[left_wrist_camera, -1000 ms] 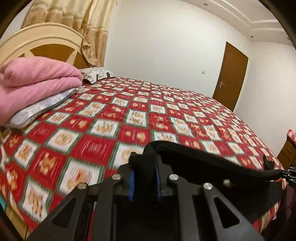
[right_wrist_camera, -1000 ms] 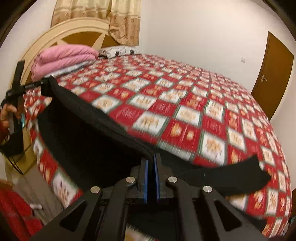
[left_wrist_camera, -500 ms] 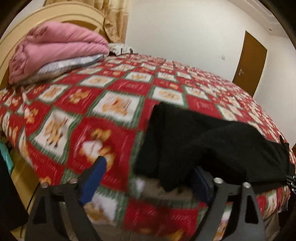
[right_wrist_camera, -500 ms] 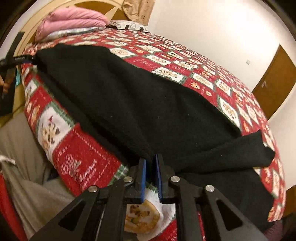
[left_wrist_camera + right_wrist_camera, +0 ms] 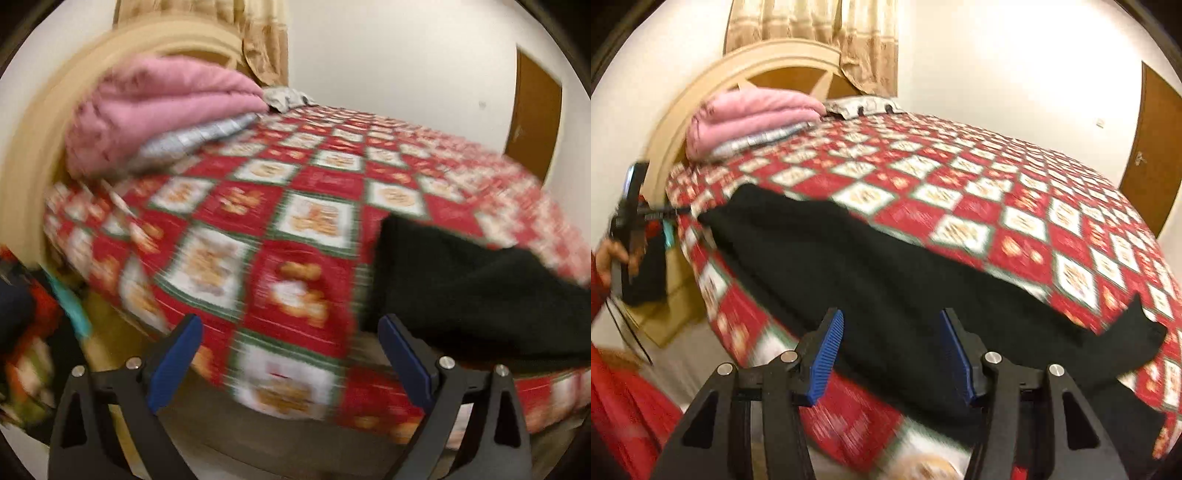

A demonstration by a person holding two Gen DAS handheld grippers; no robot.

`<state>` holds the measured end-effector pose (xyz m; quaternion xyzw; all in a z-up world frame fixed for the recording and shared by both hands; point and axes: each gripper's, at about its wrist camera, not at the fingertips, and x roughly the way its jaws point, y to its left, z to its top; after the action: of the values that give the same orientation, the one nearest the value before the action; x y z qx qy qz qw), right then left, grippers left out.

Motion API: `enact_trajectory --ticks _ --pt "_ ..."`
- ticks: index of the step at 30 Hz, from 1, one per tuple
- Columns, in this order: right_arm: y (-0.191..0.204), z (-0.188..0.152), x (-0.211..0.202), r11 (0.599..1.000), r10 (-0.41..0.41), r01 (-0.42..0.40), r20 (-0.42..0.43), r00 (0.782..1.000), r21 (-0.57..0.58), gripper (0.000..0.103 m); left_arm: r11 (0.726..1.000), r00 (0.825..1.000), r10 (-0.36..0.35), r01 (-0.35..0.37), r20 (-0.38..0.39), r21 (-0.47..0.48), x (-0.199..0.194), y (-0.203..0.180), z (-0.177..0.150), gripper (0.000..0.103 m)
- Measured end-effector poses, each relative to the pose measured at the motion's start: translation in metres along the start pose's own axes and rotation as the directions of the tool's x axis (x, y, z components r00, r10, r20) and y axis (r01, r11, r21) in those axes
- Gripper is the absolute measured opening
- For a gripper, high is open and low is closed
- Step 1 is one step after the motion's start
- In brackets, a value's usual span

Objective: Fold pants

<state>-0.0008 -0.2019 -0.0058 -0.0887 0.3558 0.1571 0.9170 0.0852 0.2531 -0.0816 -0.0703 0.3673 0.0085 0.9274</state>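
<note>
Black pants (image 5: 886, 280) lie spread along the near edge of the bed with the red checked cover (image 5: 1015, 206). In the left wrist view one end of the pants (image 5: 476, 291) lies at the right. My left gripper (image 5: 291, 354) is open and empty, off the bed's edge, left of that end. It also shows at the far left of the right wrist view (image 5: 631, 214). My right gripper (image 5: 892, 350) is open and empty, just in front of the pants' near edge.
A folded pink blanket (image 5: 750, 118) on a grey pillow sits by the curved headboard (image 5: 783, 62). A brown door (image 5: 1156, 155) is at the right wall. The floor (image 5: 679, 354) lies below the bed edge. The person's red sleeve (image 5: 613, 398) is at lower left.
Both grippers were shut on the pants and laid them on the bed. The left opened first, the right after; both have pulled back from the cloth.
</note>
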Motion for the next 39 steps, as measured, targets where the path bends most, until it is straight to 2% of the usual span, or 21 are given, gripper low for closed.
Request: enact_trajectory --ticks 2,4,7,10,11,12,15,17,18,20,22,23,24,27,28,29,30,31,32,35,39 --pt "0.010 0.014 0.013 0.999 0.037 -0.037 0.019 0.999 0.007 0.055 0.991 0.993 -0.114 0.111 -0.034 -0.079 0.000 -0.003 -0.003 0.097" --pt "0.021 0.022 0.026 0.998 0.059 -0.060 0.031 0.998 0.008 0.055 0.962 0.970 -0.240 0.231 -0.048 -0.149 0.000 -0.012 -0.007 0.095" --pt "0.036 0.031 0.050 0.998 0.059 -0.060 0.052 0.997 0.033 0.055 0.925 0.939 -0.341 0.328 -0.037 -0.194 0.006 -0.031 -0.007 0.091" --pt "0.043 0.031 0.069 0.994 0.048 -0.055 0.076 0.996 0.090 0.055 0.900 0.924 -0.381 0.362 -0.035 -0.245 0.022 -0.041 -0.001 0.085" --pt "0.045 0.028 0.079 0.992 0.040 -0.047 0.063 0.997 0.120 0.055 0.890 0.921 -0.389 0.367 -0.032 -0.270 0.028 -0.041 0.001 0.085" --pt "0.045 0.024 0.085 0.988 0.045 -0.051 0.046 0.998 0.143 0.055 0.876 0.918 -0.397 0.371 -0.024 -0.309 0.035 -0.039 0.003 0.079" --pt "0.049 0.005 0.108 0.978 0.093 -0.084 -0.042 0.995 0.192 0.055 0.848 0.918 -0.396 0.359 -0.016 -0.391 0.051 -0.029 0.007 0.041" --pt "0.059 -0.002 0.103 0.990 0.060 -0.056 -0.027 0.998 0.133 0.056 0.834 0.915 -0.403 0.367 -0.001 -0.412 0.055 -0.025 0.009 0.031" --pt "0.063 -0.002 0.102 0.993 0.056 -0.052 -0.042 0.998 0.109 0.056 0.834 0.917 -0.399 0.371 0.019 -0.408 0.053 -0.023 0.011 0.027" --pt "0.067 -0.001 0.100 0.994 0.070 -0.066 -0.053 0.996 0.084 0.056 0.868 0.935 -0.353 0.343 0.041 -0.358 0.044 -0.026 0.015 0.018" --pt "0.067 -0.001 0.102 0.991 0.104 -0.099 -0.063 0.993 0.089 0.056 0.934 0.964 -0.254 0.266 0.077 -0.240 0.031 -0.036 0.019 0.018" --pt "0.068 -0.002 0.103 0.992 0.103 -0.098 -0.066 0.992 0.081 0.056 0.969 0.981 -0.179 0.189 0.074 -0.162 0.028 -0.044 0.019 0.018" --pt "0.070 -0.003 0.103 0.993 0.099 -0.095 -0.069 0.993 0.068 0.056 0.986 0.992 -0.120 0.124 0.040 -0.113 0.032 -0.049 0.019 0.018" --pt "0.078 -0.012 0.098 0.995 0.102 -0.102 -0.092 0.991 0.003 0.064 0.995 0.998 -0.067 0.065 -0.021 -0.080 0.031 -0.047 0.009 0.029" --pt "0.082 -0.016 0.097 0.994 0.100 -0.103 -0.098 0.990 -0.021 0.065 0.996 0.999 -0.038 0.036 -0.015 -0.081 0.025 -0.040 0.006 0.040" --pt "0.085 -0.018 0.095 0.994 0.093 -0.098 -0.105 0.990 -0.046 0.067 0.997 1.000 0.014 -0.015 -0.009 -0.080 0.021 -0.035 0.005 0.049" --pt "0.088 -0.020 0.094 0.993 0.085 -0.093 -0.112 0.990 -0.070 0.069 0.992 0.995 0.098 -0.097 0.004 -0.079 0.016 -0.030 0.006 0.065" --pt "0.091 -0.019 0.094 0.991 0.076 -0.089 -0.126 0.989 -0.103 0.069 0.982 0.985 0.172 -0.169 0.024 -0.084 0.011 -0.025 0.007 0.068" --pt "0.091 -0.016 0.094 0.989 0.079 -0.095 -0.135 0.988 -0.114 0.069 0.975 0.978 0.205 -0.200 0.046 -0.095 0.006 -0.021 0.013 0.068" --pt "0.078 0.005 0.084 0.977 0.198 -0.204 -0.102 0.975 -0.062 0.069 0.986 0.984 0.133 -0.120 0.121 -0.112 -0.009 -0.027 0.027 0.068" --pt "0.047 0.045 0.077 0.972 0.236 -0.236 0.008 0.972 0.021 0.069 0.998 0.982 0.021 -0.031 0.187 0.053 -0.004 -0.082 0.045 0.070"
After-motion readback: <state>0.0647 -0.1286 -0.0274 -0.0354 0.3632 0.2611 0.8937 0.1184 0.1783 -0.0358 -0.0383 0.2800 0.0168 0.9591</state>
